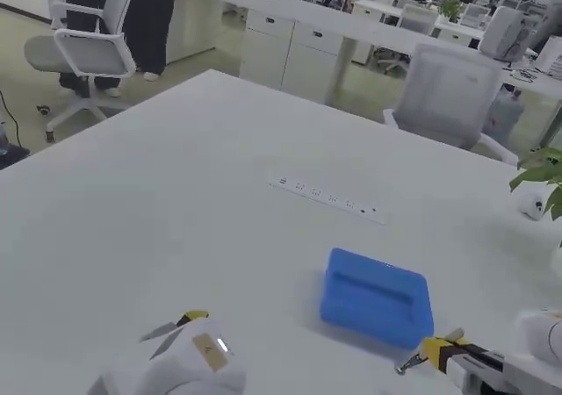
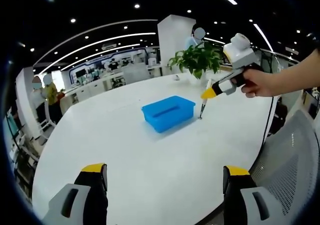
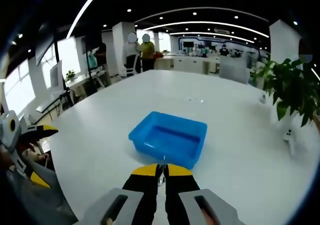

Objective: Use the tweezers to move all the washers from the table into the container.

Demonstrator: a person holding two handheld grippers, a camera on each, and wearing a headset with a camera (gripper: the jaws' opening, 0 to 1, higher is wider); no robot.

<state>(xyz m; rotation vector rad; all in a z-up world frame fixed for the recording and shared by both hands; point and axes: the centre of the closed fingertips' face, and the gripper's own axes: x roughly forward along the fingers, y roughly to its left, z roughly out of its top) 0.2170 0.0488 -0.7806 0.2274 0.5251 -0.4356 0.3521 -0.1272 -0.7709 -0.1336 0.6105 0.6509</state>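
Head view: white bench [image 1: 176,193]. Blue container [image 1: 376,297], near right. Left tongs [image 1: 176,329], near left. Right tongs [image 1: 432,349], at container's near right corner.
Left gripper view: left tongs released, jaws wide apart. Tweezers [image 2: 202,106] in right tongs, tip on bench just right of container.
Right gripper view: right tongs clenched on tweezers. Container just beyond the tips.
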